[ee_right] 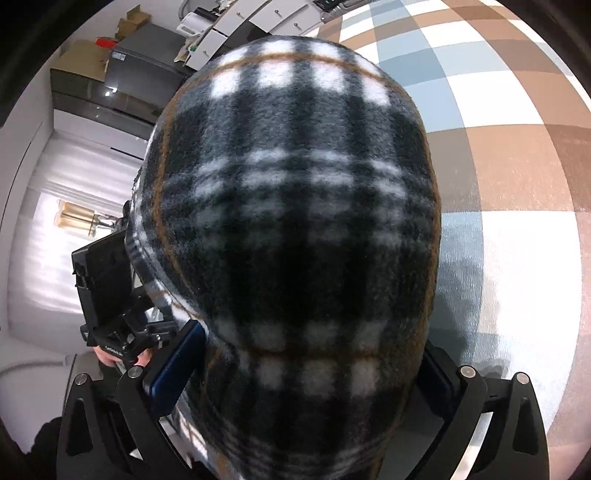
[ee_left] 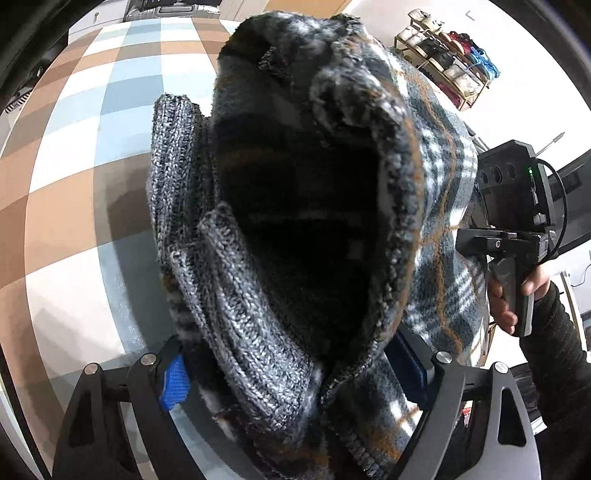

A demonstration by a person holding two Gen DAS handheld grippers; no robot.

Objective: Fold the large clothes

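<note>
A big fleece jacket in dark grey, white and orange plaid, with grey knit cuffs, hangs bunched above the checkered surface. My left gripper is shut on a thick wad of it; cuff and plaid fabric fill the space between the blue pads. In the right wrist view the plaid jacket fills the middle, and my right gripper is shut on a fold of it, pads against the cloth on both sides. A hand holds the right gripper's body beside the jacket.
The brown, blue and white checkered surface lies below and beyond the jacket. A shoe rack stands at the far right. White drawers, a dark cabinet and cardboard boxes line the room's edge.
</note>
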